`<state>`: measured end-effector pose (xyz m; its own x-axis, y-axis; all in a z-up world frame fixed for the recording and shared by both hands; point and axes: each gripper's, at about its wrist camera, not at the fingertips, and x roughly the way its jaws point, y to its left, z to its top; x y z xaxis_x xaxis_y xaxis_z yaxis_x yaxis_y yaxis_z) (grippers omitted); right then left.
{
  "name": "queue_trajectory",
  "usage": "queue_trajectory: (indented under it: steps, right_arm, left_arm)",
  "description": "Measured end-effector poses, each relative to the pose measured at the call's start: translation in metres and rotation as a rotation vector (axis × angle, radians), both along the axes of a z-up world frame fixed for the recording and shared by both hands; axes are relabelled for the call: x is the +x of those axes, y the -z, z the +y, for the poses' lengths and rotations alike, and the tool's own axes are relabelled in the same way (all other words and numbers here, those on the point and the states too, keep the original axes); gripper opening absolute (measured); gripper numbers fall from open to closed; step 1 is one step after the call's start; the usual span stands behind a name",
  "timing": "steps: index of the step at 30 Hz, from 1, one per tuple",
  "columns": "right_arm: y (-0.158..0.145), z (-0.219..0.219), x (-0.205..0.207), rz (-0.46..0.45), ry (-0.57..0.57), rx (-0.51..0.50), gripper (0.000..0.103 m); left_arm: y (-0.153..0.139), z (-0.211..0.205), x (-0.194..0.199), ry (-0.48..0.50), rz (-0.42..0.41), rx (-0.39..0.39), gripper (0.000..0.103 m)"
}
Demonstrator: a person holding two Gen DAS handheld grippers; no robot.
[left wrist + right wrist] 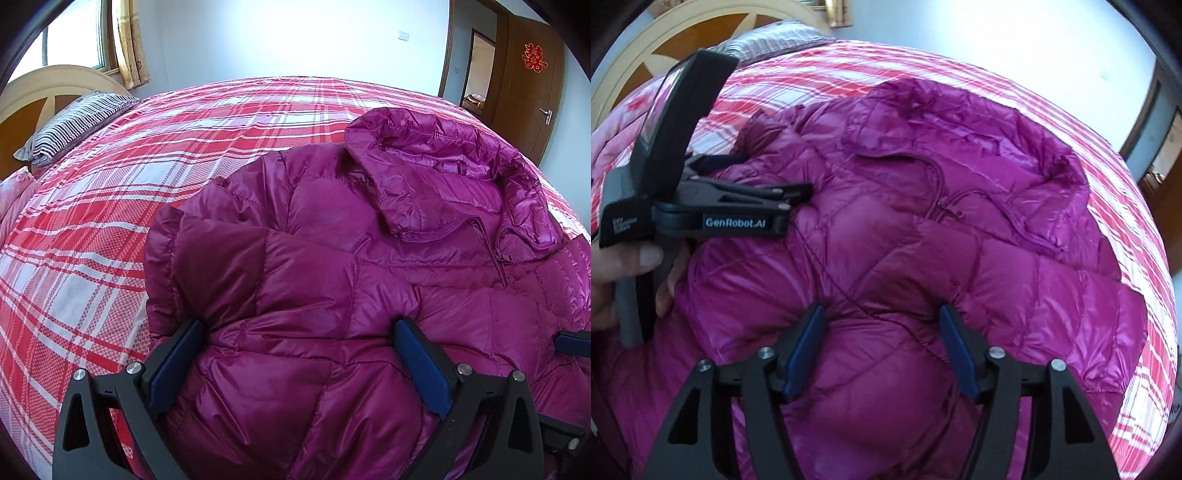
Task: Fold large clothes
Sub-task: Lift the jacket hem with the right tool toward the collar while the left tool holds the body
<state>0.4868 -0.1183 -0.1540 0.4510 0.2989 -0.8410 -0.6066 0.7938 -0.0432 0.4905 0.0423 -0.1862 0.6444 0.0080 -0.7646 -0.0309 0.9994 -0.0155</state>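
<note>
Left wrist view: left claw (299, 365) wide, jacket (351, 258) bulging between its pads, not pinched. Right claw (882, 350) also wide w/ fabric between. Jacket lies on bed (110, 184), hood (443, 162) at 1 o'clock. Risk: slick puffy shell may slip or spring back if grip is shallow. Pillow (74, 125) at 10 o'clock, well apart; nothing blocks the fold.

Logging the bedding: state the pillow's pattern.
The pillow has dark and white stripes; it shows best in the left wrist view, near the headboard.
</note>
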Motion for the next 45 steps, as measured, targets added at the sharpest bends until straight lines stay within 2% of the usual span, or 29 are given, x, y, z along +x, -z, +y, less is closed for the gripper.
queue_trajectory:
  steps: [4, 8, 13, 17, 20, 24, 25, 26, 27, 28, 32, 34, 41, 45]
  right_arm:
    - [-0.018, -0.005, 0.008, 0.065, -0.088, -0.006, 0.067]
    - [-0.055, -0.024, 0.031, -0.047, -0.079, 0.026, 0.074]
    - [-0.072, -0.033, 0.093, -0.145, 0.018, -0.05, 0.074]
    - [-0.076, -0.024, 0.145, -0.187, 0.019, -0.131, 0.074]
    - [-0.071, -0.013, 0.175, -0.165, -0.024, -0.168, 0.074]
    - [-0.05, 0.0, 0.196, -0.082, -0.136, -0.242, 0.072]
    - [-0.044, 0.002, 0.197, -0.069, -0.158, -0.272, 0.064]
    - [-0.04, 0.002, 0.199, -0.062, -0.175, -0.304, 0.045]
    - [-0.038, 0.001, 0.198, -0.066, -0.183, -0.325, 0.033]
    - [-0.038, 0.0, 0.196, -0.087, -0.182, -0.339, 0.013]
    - [-0.05, -0.019, 0.17, -0.177, -0.181, -0.269, 0.011]
    - [-0.046, -0.025, 0.158, -0.232, -0.17, -0.271, 0.011]
    - [0.002, -0.024, 0.129, -0.414, -0.116, -0.31, 0.01]
    - [0.021, -0.022, 0.119, -0.505, -0.104, -0.337, 0.01]
  left_arm:
    - [0.0, 0.001, 0.0, 0.001, -0.003, -0.009, 0.102]
    - [0.0, 0.002, -0.001, 0.002, -0.004, -0.011, 0.102]
    - [0.0, 0.003, -0.001, 0.003, -0.006, -0.012, 0.102]
    - [0.0, 0.003, -0.001, 0.004, -0.006, -0.011, 0.102]
    - [0.001, 0.003, -0.002, 0.004, -0.007, -0.011, 0.102]
    - [0.001, 0.004, -0.002, 0.005, -0.007, -0.011, 0.102]
    - [0.001, 0.004, -0.002, 0.005, -0.007, -0.012, 0.102]
    - [0.001, 0.004, -0.002, 0.005, -0.007, -0.012, 0.102]
    - [0.001, 0.004, -0.002, 0.005, -0.007, -0.012, 0.102]
    - [0.001, 0.004, -0.003, 0.005, -0.008, -0.012, 0.102]
    - [0.001, 0.004, -0.003, 0.006, -0.008, -0.011, 0.102]
    - [0.001, 0.004, -0.003, 0.006, -0.008, -0.009, 0.102]
    - [-0.001, 0.004, -0.004, 0.007, -0.003, -0.006, 0.102]
    - [-0.023, 0.008, -0.011, 0.019, -0.029, -0.011, 0.102]
